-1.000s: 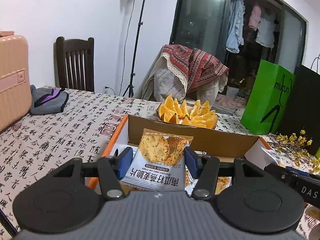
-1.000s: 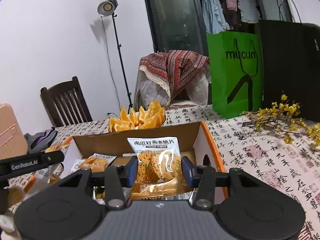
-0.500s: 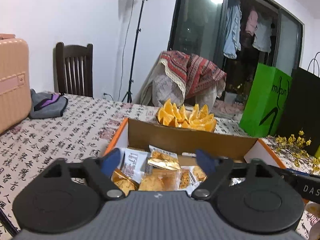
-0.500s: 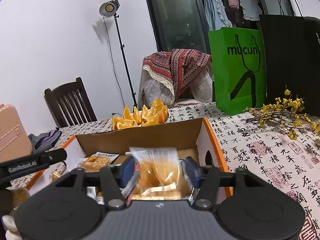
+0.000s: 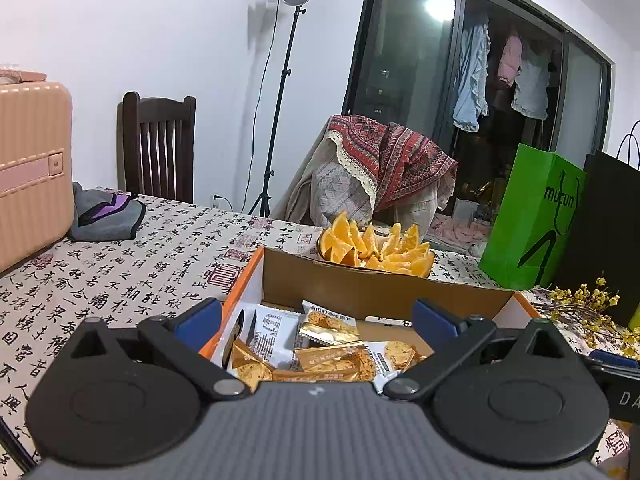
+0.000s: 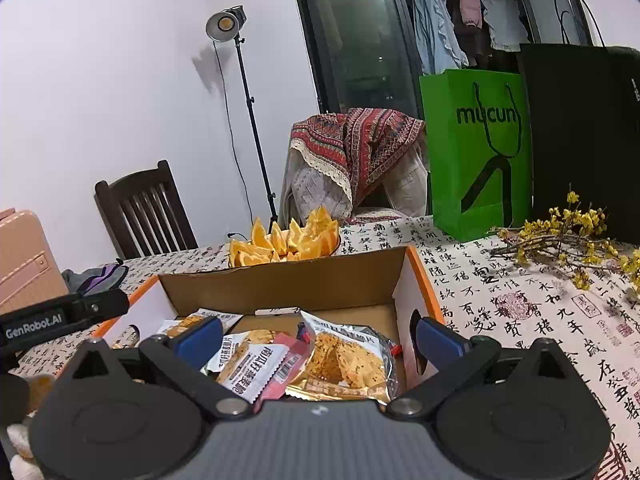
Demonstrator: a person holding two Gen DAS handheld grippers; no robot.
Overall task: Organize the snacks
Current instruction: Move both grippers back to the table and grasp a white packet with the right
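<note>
The green paper bag (image 6: 476, 152) standing at the far edge of the worktop (image 6: 520, 300) carries the word "mucun" in black letters, readable in both wrist views. The black bar of the left hand-held gripper (image 6: 60, 316), seen from the right wrist view, bears "GenRobot.AI" in white, while the bar at the right edge of the left wrist view shows only the letters "DA". The worktop's cloth is covered with black Chinese calligraphy and red seal stamps, and the snack packets (image 6: 256, 368) in the cardboard box (image 6: 280, 284) have Chinese print too small to read surely.
</note>
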